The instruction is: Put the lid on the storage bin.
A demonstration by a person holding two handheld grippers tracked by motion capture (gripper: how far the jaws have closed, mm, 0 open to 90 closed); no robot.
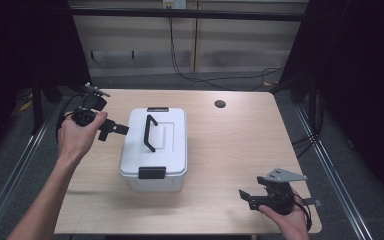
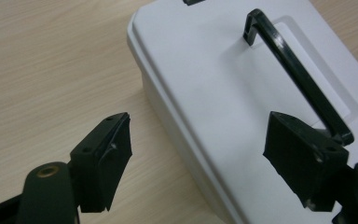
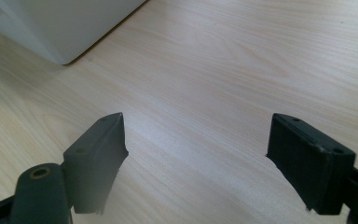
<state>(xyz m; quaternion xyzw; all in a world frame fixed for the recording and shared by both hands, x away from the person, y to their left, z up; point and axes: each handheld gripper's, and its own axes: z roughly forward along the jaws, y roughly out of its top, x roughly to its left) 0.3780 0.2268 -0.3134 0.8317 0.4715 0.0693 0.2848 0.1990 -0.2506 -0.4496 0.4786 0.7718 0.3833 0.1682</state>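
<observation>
One white box (image 1: pixel 154 150) sits on the bench (image 1: pixel 230 150), left of its middle, lid shut, with one black handle (image 1: pixel 150 132) on top and two black latches, one at each short end; the left gripper (image 1: pixel 116 128) is just beside its left edge, fingers (image 2: pixel 103 161) spread wide, one over the bench and one above the lid near the handle, apparently not touching; the right gripper (image 1: pixel 245 196) rests well apart near the bench's front right corner, fingers (image 3: pixel 95 158) spread over bare wood.
</observation>
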